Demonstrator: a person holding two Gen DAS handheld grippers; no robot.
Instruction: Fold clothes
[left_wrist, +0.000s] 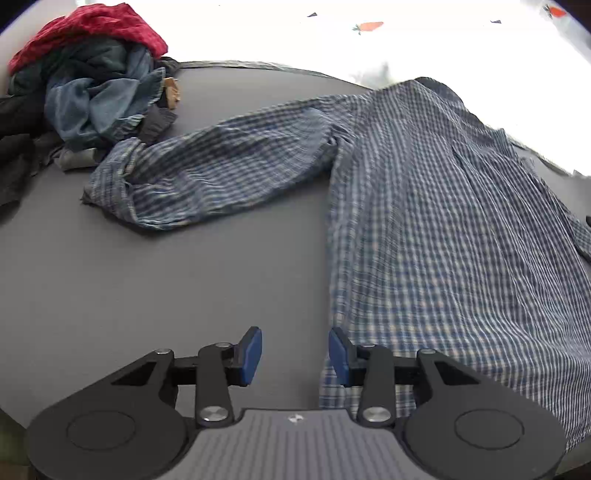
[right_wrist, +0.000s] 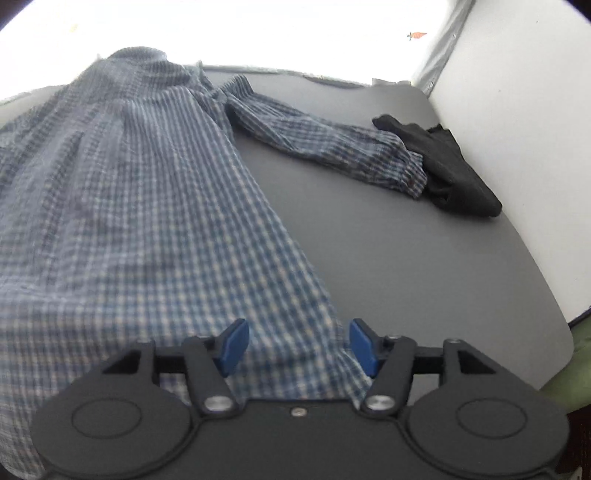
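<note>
The shirt (left_wrist: 424, 221) is judged light, soft and floppy, so it is best pinched at hem corners or at a cuff (thin fabric bunches easily). It is blue-white checked, spread flat on the grey table (left_wrist: 166, 288), sleeves out to both sides. The left gripper (left_wrist: 295, 354) is seen open at the hem edge, nothing held. The right gripper (right_wrist: 299, 345) is open over the hem, fabric beneath, not pinched.

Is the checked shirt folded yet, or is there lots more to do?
Not folded yet. Done: the checked shirt is spread flat on the grey table, sleeves out. In hand: nothing; the left gripper and right gripper are open at its bottom edge. Left: all the folds, then the clothes pile.
</note>
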